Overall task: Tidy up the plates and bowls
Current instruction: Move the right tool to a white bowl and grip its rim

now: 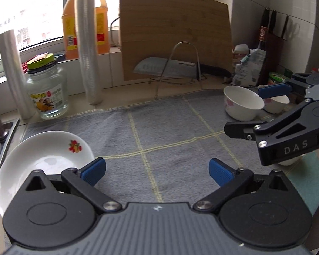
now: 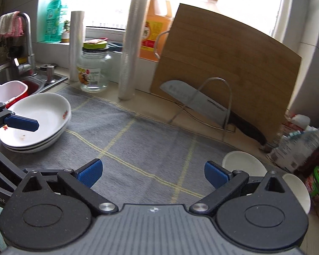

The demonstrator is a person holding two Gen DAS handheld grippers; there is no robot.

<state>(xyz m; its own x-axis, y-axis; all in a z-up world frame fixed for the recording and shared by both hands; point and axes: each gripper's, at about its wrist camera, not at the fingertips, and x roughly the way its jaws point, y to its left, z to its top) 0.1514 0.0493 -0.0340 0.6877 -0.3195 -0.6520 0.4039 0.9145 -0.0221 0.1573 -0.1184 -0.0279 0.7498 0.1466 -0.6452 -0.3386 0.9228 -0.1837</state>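
Plates first: a stack of white shallow porcelain plates with a small red fruit print (image 2: 35, 123) sits at the left end of the grey towel with yellow grid lines (image 2: 142, 146), right beside the steel sink (image 2: 42, 78), and it looks like three nested, rims level, open faces up. No long axis to speak of on round dishes; their axis runs straight up. Over on the far right edge of the towel, two white round bowls with a pink flower motif stand upright and side by side, the nearer bowl (image 1: 242, 104) mouth-up and touching or nearly touching the smaller-looking one (image 1: 276, 104) behind it. The left gripper (image 1: 157, 170) hovers low over the middle of the towel, blue pads spread wide with nothing between them, the plate stack just off its left finger. The right gripper (image 2: 152, 173) is likewise spread wide and empty, its right finger close to the bowl rims. My read: plates look sorted, bowls are the step in hand, not yet stacked. The next move calls for the right gripper to swing toward one bowl, straddle its thin rim with one pad inside and one outside, close firmly, lift clear, and nest it in its neighbour. Glazed porcelain is slick, so a shallow bite could slip.
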